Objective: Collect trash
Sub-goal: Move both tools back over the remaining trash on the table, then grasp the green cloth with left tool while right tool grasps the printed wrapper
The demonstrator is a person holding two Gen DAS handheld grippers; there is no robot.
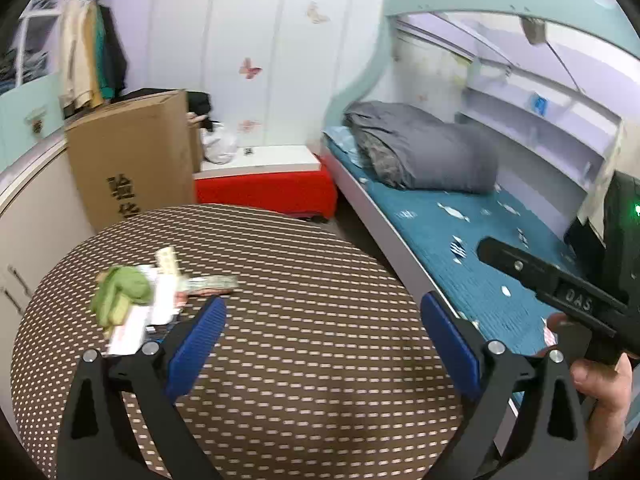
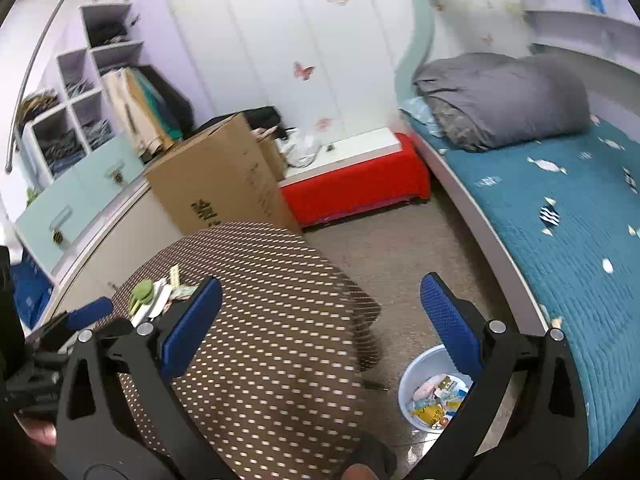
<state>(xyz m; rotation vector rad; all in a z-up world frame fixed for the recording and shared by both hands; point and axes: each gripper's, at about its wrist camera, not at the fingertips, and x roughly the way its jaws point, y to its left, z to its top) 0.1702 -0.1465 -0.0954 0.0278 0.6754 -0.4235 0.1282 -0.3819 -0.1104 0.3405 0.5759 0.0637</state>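
A small pile of trash lies on the left part of the round table [image 1: 320,256]: a crumpled green wrapper [image 1: 120,296], white paper scraps [image 1: 140,324] and a flat printed wrapper [image 1: 212,285]. My left gripper [image 1: 323,312] is open and empty, just right of the pile. My right gripper [image 2: 320,292] is open and empty, over the table's [image 2: 280,280] right edge. In the right wrist view the pile [image 2: 154,296] sits far left. A pale blue basin [image 2: 416,364] on the floor holds several wrappers, partly hidden by my right finger.
A tall cardboard box [image 1: 132,160] stands behind the table, with a red bench [image 1: 264,192] beside it. A bed with a teal cover [image 2: 560,220] and a grey duvet [image 2: 500,96] runs along the right. Bare floor [image 2: 400,248] lies between table and bed. A hand [image 1: 600,384] holds the right tool.
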